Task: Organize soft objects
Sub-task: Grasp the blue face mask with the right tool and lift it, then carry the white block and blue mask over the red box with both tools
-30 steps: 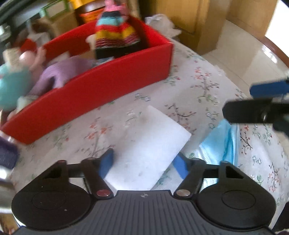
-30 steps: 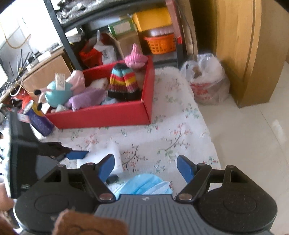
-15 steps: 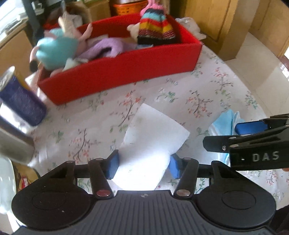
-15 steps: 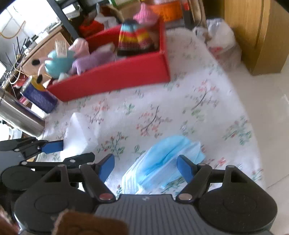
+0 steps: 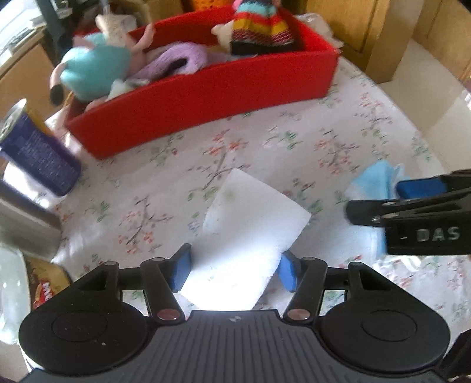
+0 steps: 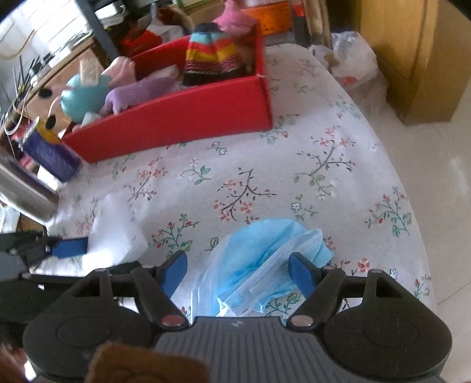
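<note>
A white sponge block (image 5: 247, 232) lies on the floral cloth between the fingers of my left gripper (image 5: 234, 269), which is open around its near end. It also shows in the right wrist view (image 6: 114, 235). A stack of blue face masks (image 6: 270, 259) lies between the fingers of my right gripper (image 6: 238, 272), which is open. The masks also show in the left wrist view (image 5: 371, 188). A red box (image 5: 206, 88) at the back holds a striped knit hat (image 5: 259, 26), a purple knit piece (image 5: 173, 62) and a teal plush toy (image 5: 94, 67).
A blue can (image 5: 38, 153) and a steel cylinder (image 5: 26, 224) stand at the left. A snack packet (image 5: 47, 291) lies near the left edge. The table edge drops to a tiled floor (image 6: 435, 182) on the right. A plastic bag (image 6: 356, 64) sits by a wooden cabinet.
Both grippers have come lower and nearer to the cloth. The left fingers now sit at the sponge's sides and have narrowed a little. The right fingers now flank the masks.
</note>
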Demonstrator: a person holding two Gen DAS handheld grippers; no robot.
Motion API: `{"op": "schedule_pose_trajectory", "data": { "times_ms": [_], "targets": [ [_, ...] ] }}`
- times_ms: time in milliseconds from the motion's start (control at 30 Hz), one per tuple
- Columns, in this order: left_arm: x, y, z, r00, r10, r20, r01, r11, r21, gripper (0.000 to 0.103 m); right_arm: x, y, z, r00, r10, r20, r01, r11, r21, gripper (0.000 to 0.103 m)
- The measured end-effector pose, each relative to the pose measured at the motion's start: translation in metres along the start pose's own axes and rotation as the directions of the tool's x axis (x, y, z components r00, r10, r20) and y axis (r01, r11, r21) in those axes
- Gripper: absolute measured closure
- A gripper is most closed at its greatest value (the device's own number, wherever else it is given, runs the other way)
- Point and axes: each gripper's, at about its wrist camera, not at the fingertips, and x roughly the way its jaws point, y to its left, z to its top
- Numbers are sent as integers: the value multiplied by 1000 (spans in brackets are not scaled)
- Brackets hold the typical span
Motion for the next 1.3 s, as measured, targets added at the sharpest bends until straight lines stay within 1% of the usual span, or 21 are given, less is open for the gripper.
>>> {"op": "schedule_pose_trajectory", "data": {
  "times_ms": [100,133,200,300,333,367,400,433,500,567,667,800,933,1100,1167,1300],
  "targets": [
    [2,1,-2,1000,2,-4,-2,1000,-2,43,4,11,-5,999,-44,11,45,996,-72,52],
    [2,-1,-2,1000,7,-3,-7,1000,10,41,5,16,-8,998,-63,16,64,993,-104,50],
    [2,-5,-1,1000,25,-4,-24,999,31,39,7,24,-14,994,-101,33,105,981,-165,50],
    [0,-1,3,1000,6,-17,-6,1000,11,39,7,30,-24,988,-140,65,152,955,-256,58],
    [-1,0,3,1000,9,-21,-9,1000,7,39,5,30,-27,987,-140,75,156,949,-273,63],
    [-2,1,4,1000,11,-24,-11,1000,4,39,3,30,-28,987,-140,78,157,946,-282,71],
    [-3,3,4,1000,14,-26,-14,1000,0,39,1,29,-28,988,-135,79,153,946,-286,77],
    [-4,3,4,999,21,-30,-21,1000,-5,39,-2,28,-30,988,-133,83,151,944,-292,88],
    [-6,7,1,999,30,-35,-31,999,-20,38,-3,28,-31,989,-121,82,140,941,-307,94],
    [-4,8,-2,998,33,-49,-35,999,-36,38,-6,30,-34,990,-115,87,137,937,-322,103],
    [-8,6,-5,998,34,-45,-36,999,-30,38,-16,29,-33,997,-34,65,51,957,-285,103],
    [-9,6,-6,998,22,-59,-24,999,-38,39,-25,29,-31,998,11,65,6,968,-250,103],
    [-10,2,-9,997,22,-71,-23,999,-22,39,-28,30,-34,999,10,53,3,970,-242,103],
    [-20,0,-11,998,2,-63,-4,999,-39,39,-31,32,-37,999,12,50,1,968,-252,103],
    [-28,-1,-13,999,-5,-49,2,998,-61,39,-38,31,-35,997,20,69,-2,968,-250,103],
    [-49,-2,-15,1000,-25,8,26,995,-100,40,-54,29,-28,992,34,120,-4,971,-240,103]
  ]
}}
